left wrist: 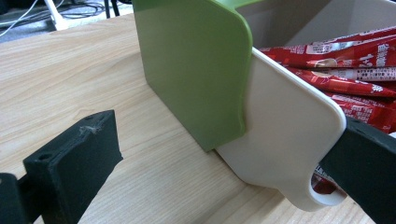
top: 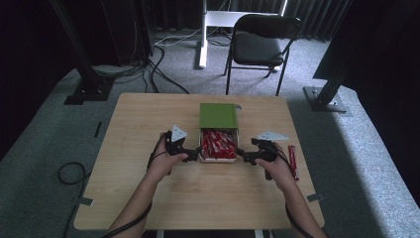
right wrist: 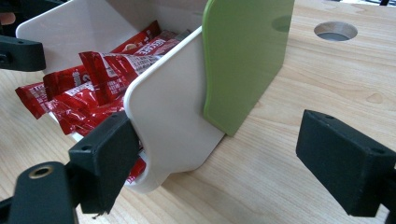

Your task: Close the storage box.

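Packets (top: 218, 144) in the box (top: 218, 159), lid (top: 218, 115) behind, one stray packet (top: 292, 161) far right.

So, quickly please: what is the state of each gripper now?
Left gripper: open, jaws on either side of the white box wall, not clamped.
Right gripper: open, jaws on either side of the opposite wall, not clamped.

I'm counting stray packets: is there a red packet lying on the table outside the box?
Yes, one red packet lies on the table, right of the box.
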